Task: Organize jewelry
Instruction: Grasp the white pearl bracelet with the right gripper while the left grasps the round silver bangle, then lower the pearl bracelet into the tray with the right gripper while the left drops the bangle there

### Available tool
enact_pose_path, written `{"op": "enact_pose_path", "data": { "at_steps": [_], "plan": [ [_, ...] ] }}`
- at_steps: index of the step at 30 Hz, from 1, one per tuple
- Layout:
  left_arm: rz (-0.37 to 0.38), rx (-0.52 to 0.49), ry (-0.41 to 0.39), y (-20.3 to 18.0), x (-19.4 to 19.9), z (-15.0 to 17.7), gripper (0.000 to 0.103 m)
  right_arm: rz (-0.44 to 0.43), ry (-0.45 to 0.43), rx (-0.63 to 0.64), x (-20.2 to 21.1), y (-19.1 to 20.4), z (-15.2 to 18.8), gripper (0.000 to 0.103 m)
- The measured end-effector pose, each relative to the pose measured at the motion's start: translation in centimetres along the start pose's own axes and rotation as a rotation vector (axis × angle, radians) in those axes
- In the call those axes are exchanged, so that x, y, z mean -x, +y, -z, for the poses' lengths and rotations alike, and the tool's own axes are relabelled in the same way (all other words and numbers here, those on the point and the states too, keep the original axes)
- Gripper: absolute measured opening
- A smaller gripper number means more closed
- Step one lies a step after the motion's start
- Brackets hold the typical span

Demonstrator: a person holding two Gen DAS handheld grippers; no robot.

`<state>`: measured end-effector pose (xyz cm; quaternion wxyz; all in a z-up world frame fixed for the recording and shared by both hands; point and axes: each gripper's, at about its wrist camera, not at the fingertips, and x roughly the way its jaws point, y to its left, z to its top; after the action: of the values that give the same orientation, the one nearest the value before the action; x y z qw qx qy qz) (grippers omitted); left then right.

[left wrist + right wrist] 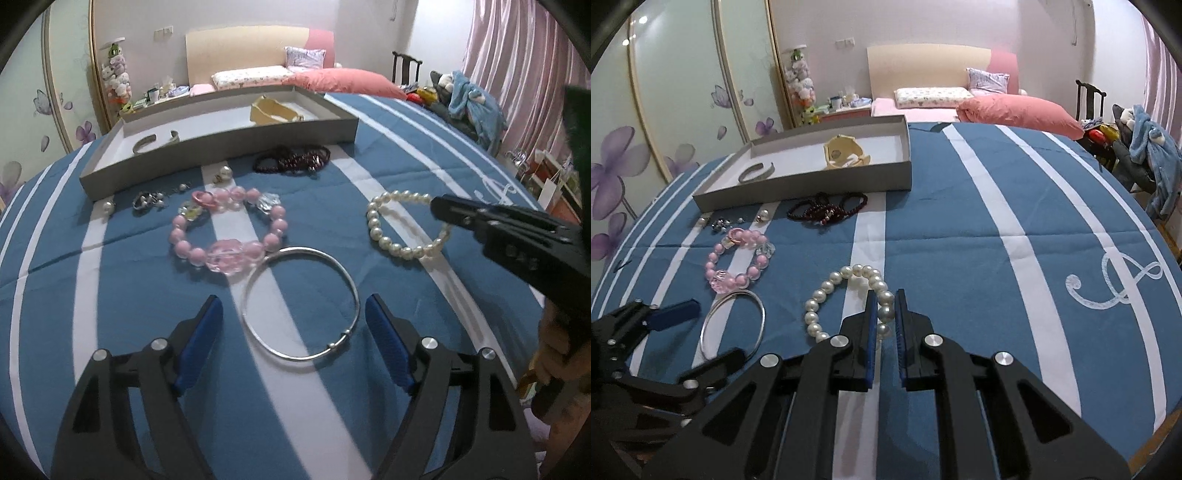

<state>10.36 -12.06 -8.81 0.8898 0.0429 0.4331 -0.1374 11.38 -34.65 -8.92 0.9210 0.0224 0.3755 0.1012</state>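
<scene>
Nearest in the left wrist view, the left gripper [293, 306] is wide open and holds nothing; its two blue pads stand on either side of the silver bangle [301, 302], which lies flat on the blue and white striped cloth [424, 147] and touches neither pad. To the right, the right gripper [885, 295] has its fingers almost closed around the near right side of the pearl bracelet [846, 302], with pearls between the blue pads; whether the pads really press on them I cannot tell, and the bracelet lies on the cloth. Just beyond the bangle lies the pink bead bracelet [227, 230], its clear pink bead touching or nearly touching the bangle's far edge. Farther away, near the left, some small earrings [147, 199] and single pearls are scattered beside one another. To the right of them a pile of dark red beads [291, 158] lies just in front of the grey tray [221, 151]. Inside the tray, a silver cuff [155, 142] rests at the left end and a cream pouch [273, 110] toward the right end. Behind the tray are pillows [251, 77] and a pink quilt [340, 81].
</scene>
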Motion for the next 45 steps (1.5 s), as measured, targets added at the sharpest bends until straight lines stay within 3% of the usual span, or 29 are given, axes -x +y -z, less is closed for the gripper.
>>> {"op": "enact_pose_path", "data": {
  "at_steps": [9,11,13,21,25,31,45],
  "plan": [
    [-0.066,-0.001,0.003,-1.3,-1.2,-1.1,0.079,-0.019,-0.007,-0.018,0.1,-0.7,0.3,0.01],
    [-0.068,0.0,-0.005,-1.4,-1.2,-1.1,0.074,-0.022,-0.006,-0.021,0.1,-0.8,0.4,0.01],
    [-0.067,0.005,-0.013,-1.3,-1.2,-1.2,0.068,-0.025,-0.006,-0.021,0.1,-0.8,0.4,0.01],
    [-0.04,0.018,-0.026,-0.6,-0.7,-0.9,0.067,-0.048,-0.017,-0.013,0.3,-0.2,0.3,0.01],
    [-0.029,0.048,-0.043,0.7,0.3,-0.5,0.067,-0.079,-0.074,0.002,1.4,0.4,-0.3,0.01],
    [-0.059,0.112,-0.122,3.8,3.0,-0.1,0.067,-0.128,-0.16,0.03,2.8,2.0,-1.3,0.01],
    [-0.193,0.24,-0.42,8.9,10.2,0.0,0.067,-0.207,-0.296,0.033,4.8,4.4,-2.9,0.01]
  ]
}}
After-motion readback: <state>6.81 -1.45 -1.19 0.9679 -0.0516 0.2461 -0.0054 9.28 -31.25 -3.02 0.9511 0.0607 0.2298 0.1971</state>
